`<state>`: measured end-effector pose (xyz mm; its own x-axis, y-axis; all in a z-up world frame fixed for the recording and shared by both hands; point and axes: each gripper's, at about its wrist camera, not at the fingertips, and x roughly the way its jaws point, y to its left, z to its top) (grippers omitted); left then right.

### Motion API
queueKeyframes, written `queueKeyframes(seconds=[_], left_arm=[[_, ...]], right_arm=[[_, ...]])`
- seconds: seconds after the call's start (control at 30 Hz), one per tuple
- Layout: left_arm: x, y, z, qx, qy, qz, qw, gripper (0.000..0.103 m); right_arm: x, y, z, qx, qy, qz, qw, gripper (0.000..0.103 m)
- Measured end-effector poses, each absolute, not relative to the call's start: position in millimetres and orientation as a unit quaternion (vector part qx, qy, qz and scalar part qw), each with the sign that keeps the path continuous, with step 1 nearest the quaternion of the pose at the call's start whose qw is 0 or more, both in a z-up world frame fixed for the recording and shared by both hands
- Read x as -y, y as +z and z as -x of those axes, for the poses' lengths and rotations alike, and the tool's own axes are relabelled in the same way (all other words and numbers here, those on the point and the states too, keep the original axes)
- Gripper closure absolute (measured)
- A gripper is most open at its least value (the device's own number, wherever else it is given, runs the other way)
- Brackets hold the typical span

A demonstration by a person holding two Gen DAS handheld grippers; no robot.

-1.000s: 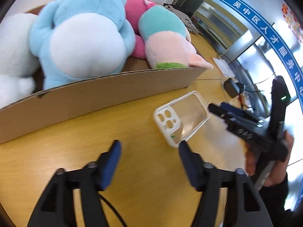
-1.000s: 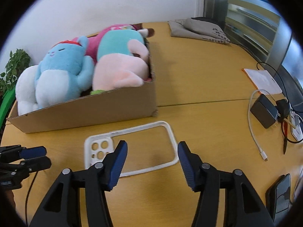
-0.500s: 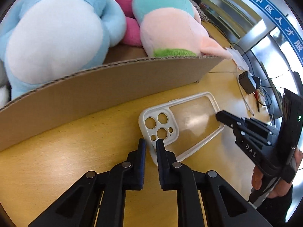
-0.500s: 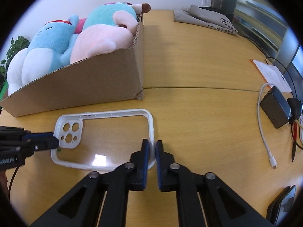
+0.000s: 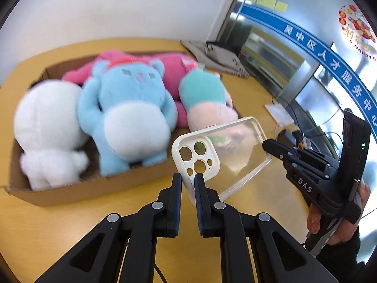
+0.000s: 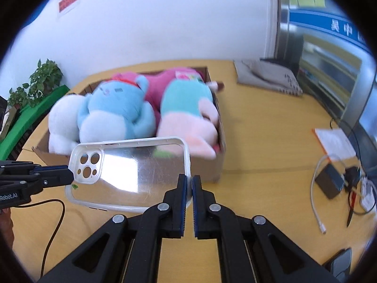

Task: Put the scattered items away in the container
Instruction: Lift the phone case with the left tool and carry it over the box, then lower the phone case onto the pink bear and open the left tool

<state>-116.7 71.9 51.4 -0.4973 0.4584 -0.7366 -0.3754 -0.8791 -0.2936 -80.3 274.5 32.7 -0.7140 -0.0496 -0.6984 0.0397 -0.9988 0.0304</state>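
The phone case is glossy clear plastic with a milky white rim. The box is matt brown cardboard, the toys fuzzy plush. The bench is smooth yellow wood. Each gripper is matt black plastic.

Clear phone case (white rim), blue plush, brown cardboard box

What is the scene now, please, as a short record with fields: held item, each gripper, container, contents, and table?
held item: clear phone case, lifted off the table
left gripper: shut on the camera-hole end of the case
right gripper: shut on the opposite end
container: cardboard box, open top
contents: white plush, blue plush, pink plush, teal-and-pink plush
table: charger with cable, grey cloth
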Motion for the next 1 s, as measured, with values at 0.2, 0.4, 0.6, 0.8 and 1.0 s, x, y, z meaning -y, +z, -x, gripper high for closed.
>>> queueKeyframes(seconds=[0.2,0.4,0.6,0.8,1.0], left_arm=[[-38.5,87.3,156.9,0.049,0.887,0.411,0.207,0.092],[-22.4,108.4,229.0,0.034,0.899,0.395,0.189,0.092],[-22.5,70.2,325.5,0.036,0.882,0.442,0.161,0.093],[-23.9,29.2,356.1,0.038,0.868,0.475,0.14,0.091],[-2.0,47.8,334.1,0.087,0.873,0.461,0.132,0.043]], right_arm=[[-233.7,68.5,124.0,-0.009,-0.935,-0.351,0.048,0.099],[-210.2,94.7,201.1,-0.021,-0.939,-0.338,0.053,0.099],[-194.9,69.6,297.4,-0.007,-0.919,-0.391,0.046,0.099],[-184.6,26.6,327.4,-0.037,-0.902,-0.429,0.028,0.097],[-198.4,39.1,316.0,-0.015,-0.908,-0.419,0.027,0.058]])
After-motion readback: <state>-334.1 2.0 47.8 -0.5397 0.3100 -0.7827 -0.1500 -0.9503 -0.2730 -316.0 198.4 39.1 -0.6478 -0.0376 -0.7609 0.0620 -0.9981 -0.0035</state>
